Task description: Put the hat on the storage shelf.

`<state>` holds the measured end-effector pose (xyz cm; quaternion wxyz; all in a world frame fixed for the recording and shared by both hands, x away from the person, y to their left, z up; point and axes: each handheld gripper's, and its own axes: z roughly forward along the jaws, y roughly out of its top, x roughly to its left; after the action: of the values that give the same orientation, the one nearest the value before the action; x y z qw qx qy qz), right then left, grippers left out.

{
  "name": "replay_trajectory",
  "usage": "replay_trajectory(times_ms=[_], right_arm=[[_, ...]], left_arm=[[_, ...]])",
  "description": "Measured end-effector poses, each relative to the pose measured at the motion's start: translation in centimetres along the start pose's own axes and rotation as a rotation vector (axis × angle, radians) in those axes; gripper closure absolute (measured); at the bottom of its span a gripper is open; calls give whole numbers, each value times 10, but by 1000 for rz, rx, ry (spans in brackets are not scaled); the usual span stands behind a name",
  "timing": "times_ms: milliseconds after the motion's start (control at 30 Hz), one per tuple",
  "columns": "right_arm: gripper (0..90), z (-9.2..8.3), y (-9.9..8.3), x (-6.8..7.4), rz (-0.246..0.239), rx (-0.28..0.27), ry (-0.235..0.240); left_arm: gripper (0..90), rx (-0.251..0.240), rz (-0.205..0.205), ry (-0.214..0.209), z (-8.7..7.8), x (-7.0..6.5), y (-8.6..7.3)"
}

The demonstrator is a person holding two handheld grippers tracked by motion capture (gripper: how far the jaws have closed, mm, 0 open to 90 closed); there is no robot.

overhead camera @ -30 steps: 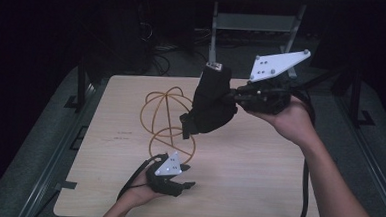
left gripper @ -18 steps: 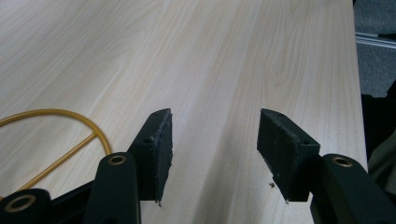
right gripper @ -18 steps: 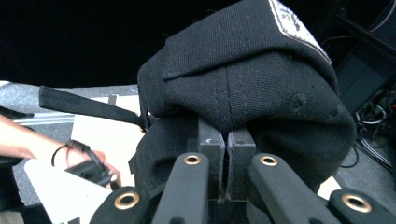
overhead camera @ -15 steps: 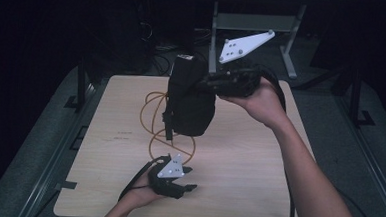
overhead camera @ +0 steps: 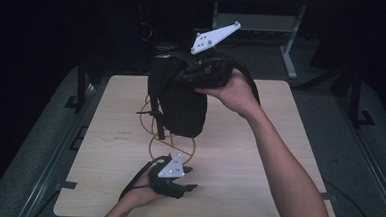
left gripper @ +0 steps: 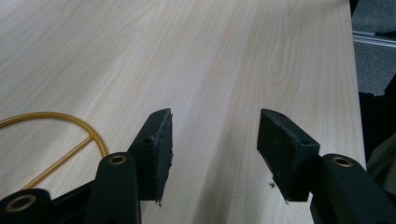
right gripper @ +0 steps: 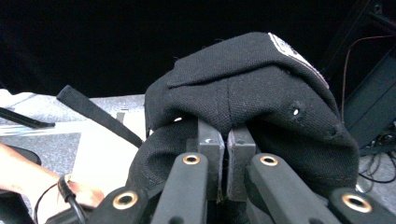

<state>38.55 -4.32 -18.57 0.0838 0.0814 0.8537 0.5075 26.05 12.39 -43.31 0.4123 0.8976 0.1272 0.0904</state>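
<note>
Black cap [overhead camera: 181, 105] hangs clamped in right tool [overhead camera: 180, 78] above wire stand [overhead camera: 153, 119], seemingly for hanging; left tool [overhead camera: 189, 181] rests apart on surface [overhead camera: 258, 157]

1. A pale wooden counter [overhead camera: 259, 142] is lying under my work, its grain running lengthwise.
2. A grey metal stand [overhead camera: 289, 53] is standing behind it in the dark.
3. Grey floor [overhead camera: 363, 162] is flanking the counter.

Open tongs [left gripper: 214, 154] over wooden table [left gripper: 224, 56], yellow wire frame [left gripper: 70, 135] beside them.
</note>
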Motion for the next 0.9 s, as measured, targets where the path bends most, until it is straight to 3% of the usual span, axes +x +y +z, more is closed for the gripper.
replay_trajectory(times_ms=[67, 300, 433, 667, 767, 900], right_arm=[[872, 6, 2, -2, 8, 1, 8], [871, 24, 3, -9, 34, -3, 32], [870, 34, 4, -12, 47, 9, 42], [857, 62, 8, -13, 52, 41, 53], [748, 75, 9, -11, 63, 39, 42], [589, 84, 5, -10, 57, 84, 9]], left_arm=[[451, 3, -5, -3, 1, -1, 0], [451, 23, 33, -10, 5, -2, 0], [451, 16, 29, -13, 7, -3, 0], [451, 32, 65, -13, 8, -5, 0], [451, 29, 58, -15, 8, -5, 0], [452, 27, 64, -18, 8, -7, -1]])
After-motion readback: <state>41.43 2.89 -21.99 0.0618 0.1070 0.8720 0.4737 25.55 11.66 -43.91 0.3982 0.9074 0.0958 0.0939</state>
